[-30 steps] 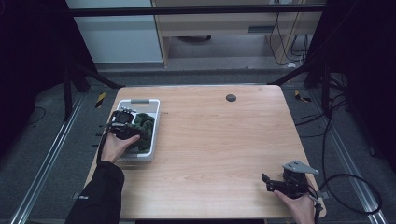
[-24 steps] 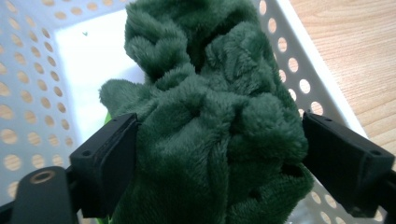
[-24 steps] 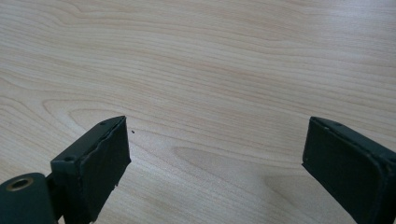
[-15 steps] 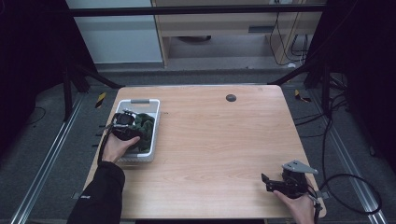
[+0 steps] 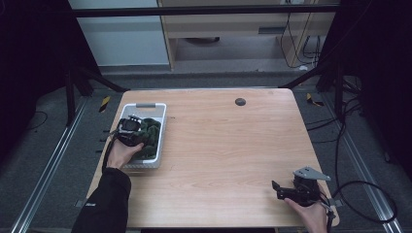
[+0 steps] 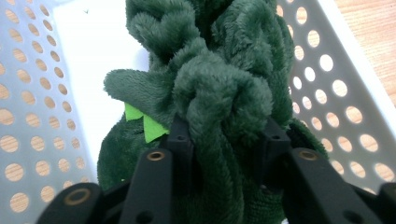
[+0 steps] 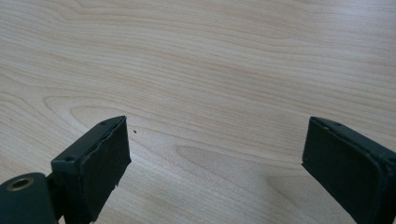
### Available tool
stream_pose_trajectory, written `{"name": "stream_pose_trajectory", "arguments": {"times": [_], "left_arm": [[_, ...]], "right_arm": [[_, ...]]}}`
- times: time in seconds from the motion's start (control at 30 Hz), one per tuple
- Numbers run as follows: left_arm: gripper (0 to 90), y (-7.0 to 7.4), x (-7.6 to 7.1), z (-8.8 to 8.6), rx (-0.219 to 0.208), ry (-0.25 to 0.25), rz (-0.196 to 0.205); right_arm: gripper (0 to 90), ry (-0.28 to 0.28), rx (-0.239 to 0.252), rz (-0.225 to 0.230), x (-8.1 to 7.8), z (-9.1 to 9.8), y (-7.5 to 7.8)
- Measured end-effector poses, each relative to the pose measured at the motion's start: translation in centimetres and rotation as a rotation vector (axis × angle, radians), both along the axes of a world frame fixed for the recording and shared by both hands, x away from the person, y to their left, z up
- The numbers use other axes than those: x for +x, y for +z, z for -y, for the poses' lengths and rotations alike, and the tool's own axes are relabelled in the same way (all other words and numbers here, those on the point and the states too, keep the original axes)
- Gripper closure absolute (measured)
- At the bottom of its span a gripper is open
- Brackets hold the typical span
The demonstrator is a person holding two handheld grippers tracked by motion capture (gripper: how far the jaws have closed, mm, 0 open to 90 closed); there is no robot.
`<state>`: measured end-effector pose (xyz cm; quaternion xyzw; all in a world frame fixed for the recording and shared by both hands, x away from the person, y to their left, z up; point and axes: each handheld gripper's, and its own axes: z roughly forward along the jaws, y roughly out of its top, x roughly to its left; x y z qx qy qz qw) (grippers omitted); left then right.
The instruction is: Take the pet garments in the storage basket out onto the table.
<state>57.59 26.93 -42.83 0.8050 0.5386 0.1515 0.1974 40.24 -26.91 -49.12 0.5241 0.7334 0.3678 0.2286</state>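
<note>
Left gripper (image 6: 224, 140): reaches into the basket at the table's left edge, its jaws having just been closing; both pads now press into a fold of the plush toy, so it grasps the toy
Plush toy (image 6: 219, 79): dark green and fluffy with small bright green felt points, lying inside the basket and bunched up between the jaws
Basket (image 5: 158, 127): white, perforated, with a grey handle at its far end, standing on the left side of the table
Right gripper (image 7: 215, 154): jaws spread wide with nothing between them, just above bare wood at the near right corner, well apart from the basket
Table (image 5: 233, 145): light wood, with a small dark round cap near the far edge
</note>
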Motion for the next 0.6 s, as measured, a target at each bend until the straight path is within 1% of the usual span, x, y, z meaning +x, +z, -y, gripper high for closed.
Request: {"name": "stream_pose_trajectory", "arguments": {"times": [0.07,0.13,0.23,0.3,0.37,0.47,0.6], "left_arm": [[71.0,0.1,-0.1,-0.1,-0.001,-0.001,-0.002],[71.7,0.3,-0.2,-0.1,0.008,-0.003,0.005],[73.3,0.7,-0.5,-0.1,0.007,-0.011,0.011],[74.2,1.0,-0.7,-0.2,-0.004,-0.012,0.029],[75.0,1.4,-1.0,-0.2,-0.006,-0.015,0.043],[75.9,2.2,-1.4,-0.3,-0.009,-0.018,0.073],[76.2,3.2,-1.8,-0.5,-0.019,-0.025,0.099]], "right_arm": [[7.8,0.001,-0.001,0.000,0.0,0.0,0.0],[7.8,0.002,0.000,-0.001,0.0,-0.1,0.0],[8.0,0.005,0.011,-0.008,0.0,-0.1,0.0],[8.0,0.004,0.014,-0.010,0.0,-0.1,0.0],[8.0,0.005,0.007,-0.008,0.0,-0.1,0.0],[8.0,0.004,0.012,-0.010,0.0,-0.1,0.0],[8.0,0.010,-0.002,-0.003,0.0,-0.1,0.0]]}}
